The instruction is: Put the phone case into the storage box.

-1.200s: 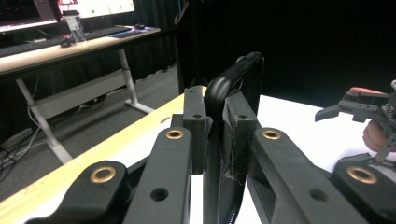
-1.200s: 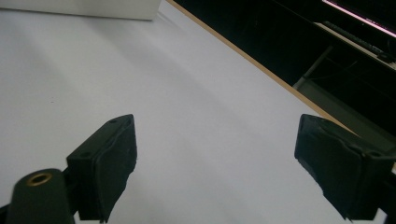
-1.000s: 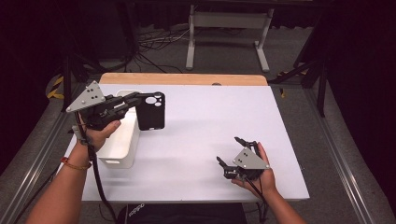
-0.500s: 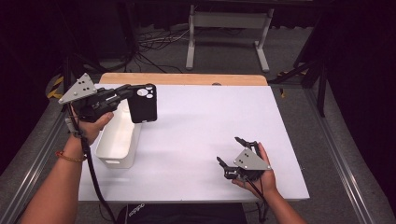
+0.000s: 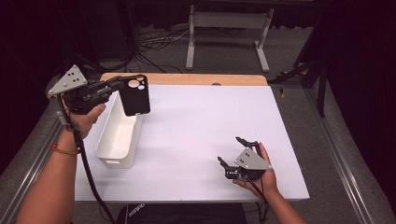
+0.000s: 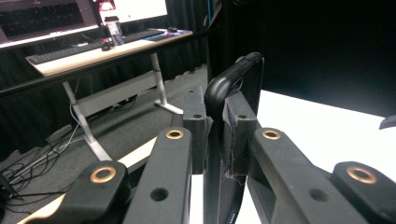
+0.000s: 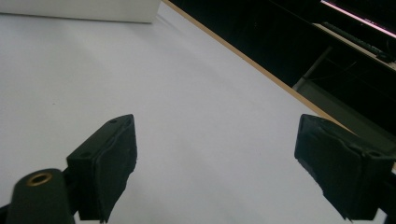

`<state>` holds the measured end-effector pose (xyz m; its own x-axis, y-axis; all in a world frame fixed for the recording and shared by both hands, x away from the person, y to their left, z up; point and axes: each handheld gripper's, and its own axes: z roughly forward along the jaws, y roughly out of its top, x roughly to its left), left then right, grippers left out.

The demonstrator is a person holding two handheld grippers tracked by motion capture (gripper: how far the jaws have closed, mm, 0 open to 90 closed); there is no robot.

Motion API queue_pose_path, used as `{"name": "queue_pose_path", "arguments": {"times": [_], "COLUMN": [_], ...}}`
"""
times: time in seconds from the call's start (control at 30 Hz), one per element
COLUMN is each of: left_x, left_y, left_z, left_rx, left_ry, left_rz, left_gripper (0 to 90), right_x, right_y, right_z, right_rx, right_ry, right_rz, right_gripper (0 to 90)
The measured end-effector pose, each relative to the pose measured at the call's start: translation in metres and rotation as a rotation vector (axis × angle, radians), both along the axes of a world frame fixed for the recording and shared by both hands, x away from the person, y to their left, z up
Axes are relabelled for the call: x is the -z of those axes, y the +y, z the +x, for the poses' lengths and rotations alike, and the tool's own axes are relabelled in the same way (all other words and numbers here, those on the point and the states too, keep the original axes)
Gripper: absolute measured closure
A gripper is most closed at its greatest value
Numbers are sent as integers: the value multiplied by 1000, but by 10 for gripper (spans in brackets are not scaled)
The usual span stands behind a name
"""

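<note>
Phone case [image 5: 135,95], black, hangs upright above the far end of the white bin [image 5: 119,137], pinched at its top edge by the left gripper [image 5: 120,84]. Right gripper [image 5: 232,151], nearest the viewer, rests on the white surface [image 5: 196,126] with jaws spread, well apart from the bin.

The high view looks forward and down over the whole white worktop [image 5: 201,135]. Each claw view sits close behind its own jaws, and both claw views share that worktop [image 6: 317,126] [image 7: 177,93].
</note>
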<state>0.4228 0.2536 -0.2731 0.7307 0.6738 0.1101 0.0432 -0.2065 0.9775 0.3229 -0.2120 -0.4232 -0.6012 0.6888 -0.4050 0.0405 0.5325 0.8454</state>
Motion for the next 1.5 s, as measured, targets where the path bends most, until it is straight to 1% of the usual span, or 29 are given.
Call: {"name": "queue_pose_path", "arguments": {"times": [0.07, 0.13, 0.17, 0.27, 0.3, 0.33, 0.4, 0.43, 0.47, 0.5, 0.53, 0.57, 0.6, 0.63, 0.73, 0.8, 0.87, 0.9, 1.0, 1.03, 1.1, 1.17, 1.2, 1.3, 1.37, 1.43, 1.5], "left_x": [-1, -2, -2, -1, -1, 0, 2, 3, 5, 6, 8, 9, 11, 12, 13, 15, 15, 16, 18, 18, 20, 23, 24, 26, 28, 29, 32], "left_y": [2, 4, 5, 6, 7, 8, 10, 11, 11, 12, 12, 13, 13, 14, 16, 18, 19, 20, 24, 26, 28, 32, 33, 36, 36, 37, 39], "left_z": [2, 4, 5, 6, 7, 9, 12, 14, 16, 19, 22, 25, 28, 31, 35, 38, 41, 43, 48, 51, 53, 57, 58, 62, 66, 70, 75], "left_rx": [-15, -18, -22, -20, -22, -26, -26, -26, -26, -25, -24, -26, -33, -37, -42, -42, -44, -45, -49, -51, -62, -71, -77, -82, -83, -79, -76], "left_ry": [-4, 3, 0, -1, 5, 4, 6, 14, 12, 12, 10, 19, 19, 14, 13, 22, 23, 24, 24, 32, 29, 43, 41, 44, 40, 40, 41], "left_rz": [2, 11, 4, 4, 11, 6, 4, 3, -4, 1, -4, 0, -2, 11, 9, -2, 13, 12, 7, 12, 7, 0, -1, 5, 2, 18, 21], "left_gripper": [820, 820, 821, 820, 821, 821, 820, 821, 821, 820, 820, 820, 820, 820, 820, 820, 820, 820, 820, 820, 821, 820, 820, 820, 820, 820, 820], "right_x": [0, 0, 0, -1, -1, -1, -1, -1, -1, -1, -2, -3, -3, -4, -4, -4, -4, -4, -5, -5, -6, -8, -8, -8, -6, -7, -7], "right_y": [0, 0, 0, 0, -1, -1, -1, -2, -2, -3, -4, -5, -5, -6, -8, -9, -9, -9, -9, -9, -9, -8, -8, -7, -7, -6, -4], "right_z": [-1, 0, 0, 1, 1, 1, 1, 1, 1, 2, 2, 2, 2, 2, 1, 1, 1, 1, 0, 0, -1, -5, -7, -9, -8, -9, -10], "right_rx": [-1, 0, -1, -3, -3, -2, 2, 4, 5, 8, 12, 14, 18, 19, 23, 17, 13, 9, 15, 20, 26, 25, 23, 21, 25, 25, 23], "right_ry": [-2, -1, 0, 3, 2, 2, 6, 8, 7, 7, 7, 8, 11, 10, 10, 20, 36, 48, 44, 38, 45, 41, 39, 35, 47, 49, 49], "right_rz": [2, 4, 4, 5, 5, 6, 11, 13, 11, 10, 14, 18, 24, 28, 32, 40, 58, 68, 66, 64, 74, 75, 74, 66, 68, 70, 67], "right_gripper": [140, 141, 141, 141, 141, 141, 141, 141, 142, 143, 144, 144, 145, 145, 146, 146, 146, 145, 145, 145, 144, 145, 145, 145, 145, 145, 145]}}
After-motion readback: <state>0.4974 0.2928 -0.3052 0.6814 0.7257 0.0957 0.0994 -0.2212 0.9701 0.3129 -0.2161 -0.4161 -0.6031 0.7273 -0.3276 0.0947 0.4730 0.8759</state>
